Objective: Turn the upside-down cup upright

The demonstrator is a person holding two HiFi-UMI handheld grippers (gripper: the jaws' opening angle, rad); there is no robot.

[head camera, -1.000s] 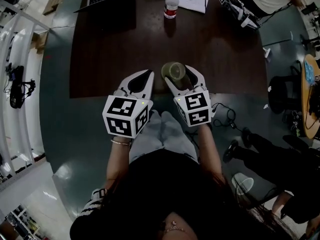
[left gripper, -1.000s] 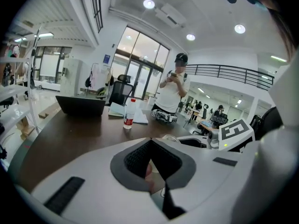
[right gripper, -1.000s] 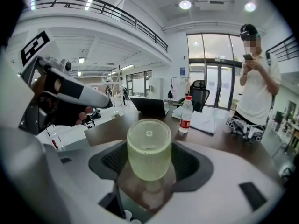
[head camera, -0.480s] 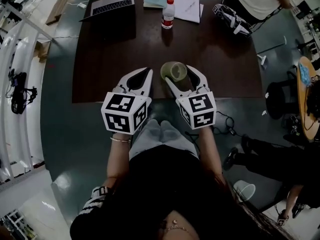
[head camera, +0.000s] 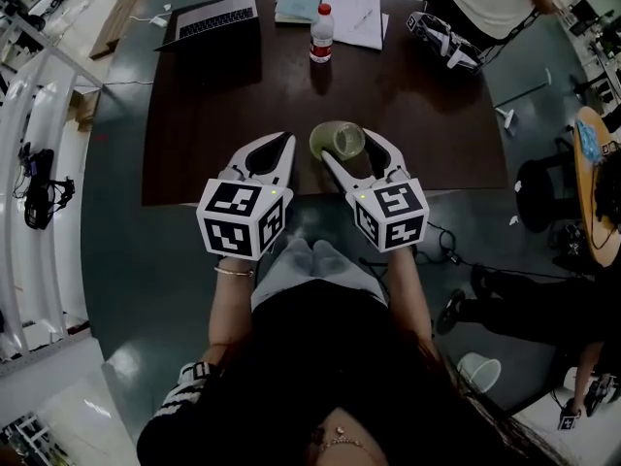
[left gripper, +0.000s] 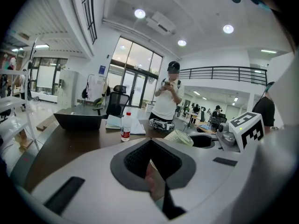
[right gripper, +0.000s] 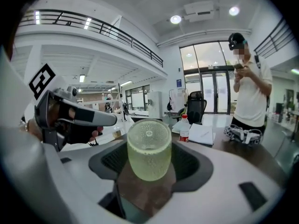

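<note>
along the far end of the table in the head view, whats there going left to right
laptop → teal notebook → water bottle → white papers → spare tool

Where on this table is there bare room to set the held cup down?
Bare wood lies between the laptop and the table's near edge, and between the bottle and the cup in the right gripper. The right side below the spare gripper is bare too. The far edge is crowded.
</note>
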